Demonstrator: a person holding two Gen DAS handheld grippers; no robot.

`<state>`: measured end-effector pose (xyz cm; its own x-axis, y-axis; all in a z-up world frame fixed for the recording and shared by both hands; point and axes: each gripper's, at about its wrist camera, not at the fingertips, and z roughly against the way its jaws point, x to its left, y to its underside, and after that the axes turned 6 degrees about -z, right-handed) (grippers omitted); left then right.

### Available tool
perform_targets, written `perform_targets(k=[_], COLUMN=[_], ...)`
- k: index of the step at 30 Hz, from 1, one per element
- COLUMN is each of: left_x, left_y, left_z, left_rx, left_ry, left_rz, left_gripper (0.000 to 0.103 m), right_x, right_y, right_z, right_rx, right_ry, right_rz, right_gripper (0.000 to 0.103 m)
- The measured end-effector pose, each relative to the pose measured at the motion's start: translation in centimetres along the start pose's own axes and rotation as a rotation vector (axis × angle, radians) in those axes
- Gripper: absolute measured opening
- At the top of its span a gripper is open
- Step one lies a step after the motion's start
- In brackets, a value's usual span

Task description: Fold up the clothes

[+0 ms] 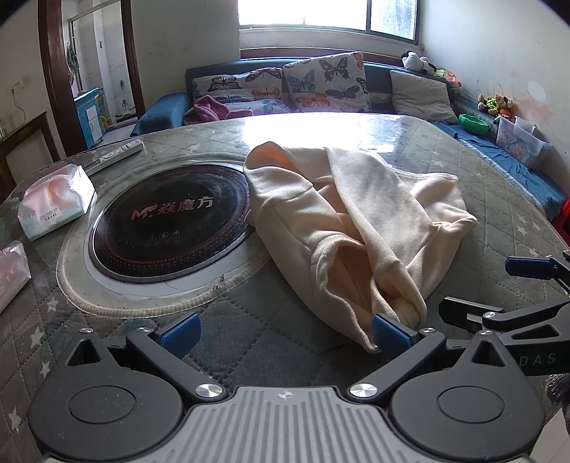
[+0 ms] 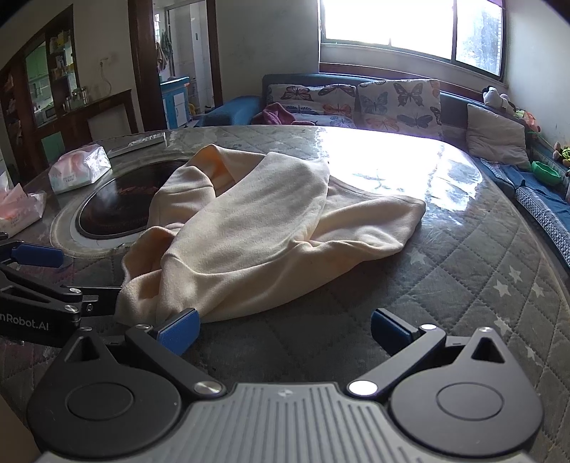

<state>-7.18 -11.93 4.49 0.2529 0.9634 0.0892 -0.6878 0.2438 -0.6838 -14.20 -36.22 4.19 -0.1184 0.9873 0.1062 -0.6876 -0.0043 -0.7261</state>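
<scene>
Here the cream fleece garment [image 1: 342, 228] lay crumpled in a loose heap on the round table w/ grey quilted star-print cover [image 1: 249, 320], its far-left edge lapping over the rim of the black round induction hob [image 1: 167, 220] set into the table's centre. The left gripper [image 1: 285, 333] sat low over the table's near edge, blue-padded fingers spread wide apart, holding nothing; its right pad [image 1: 386, 329] was touching or just beside the garment's nearest folded corner, can't tell which. The right gripper [image 2: 285, 329] was likewise wide open and empty, w/ its left pad [image 2: 178, 329] right at the garment's [image 2: 256, 228] near hem, approx. touching. Both grippers were close beside each other: each showed at the edge of the other's view, the right one also open there [image 1: 498, 292]. A white soft-pack of tissues [image 1: 53, 201] sat left of the hob, w/ a white remote control [image 1: 117, 154] beyond it, well apart from the garment. A dark blue sofa w/ butterfly-print cushions [image 1: 313, 83] stood behind the table under a bright window [image 2: 409, 25].
</scene>
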Motion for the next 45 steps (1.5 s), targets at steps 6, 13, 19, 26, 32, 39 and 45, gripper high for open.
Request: perform_targets(k=[6,13,19,26,32,39,45], left_x=[0.3,0.7,1.1,2.2,2.8,3.2,3.6], left_y=[-0.4,-0.9,-1.6,-2.9,-4.0,-5.2,-6.3], left_z=[-0.1,-0.3,-0.4,-0.7,-1.5,-2.5,-3.7], left_rx=[-0.005,-0.009,-0.024,-0.04,-0.045,-0.045,-0.047], left_ry=[0.004,0.004,0.006,-0.001,-0.012,-0.017,-0.03], left_rz=[0.0,-0.001,-0.011,-0.009,-0.012,-0.014,-0.016], left_gripper=[0.103,0.103,0.103,0.103,0.103,0.103,0.103], right_x=[0.0,0.2,0.3,0.6,0.6,0.7,0.8], right_y=[-0.6,-1.2,-1.9,-3.3,-4.6,-6.2,-8.2], right_z=[-0.3,-0.7,-1.0,-1.1,-1.6,-2.7,-4.1], right_rx=[-0.003,-0.003,-0.01,-0.029,-0.042,-0.054,-0.077], right_ry=[-0.006,-0.017,-0.031,-0.043,-0.048,-0.053,-0.056], right_rz=[0.003,0.004,0.01,0.044,0.062,0.064,0.083], right_gripper=[0.103,0.103,0.103,0.103,0.103,0.102,0.098])
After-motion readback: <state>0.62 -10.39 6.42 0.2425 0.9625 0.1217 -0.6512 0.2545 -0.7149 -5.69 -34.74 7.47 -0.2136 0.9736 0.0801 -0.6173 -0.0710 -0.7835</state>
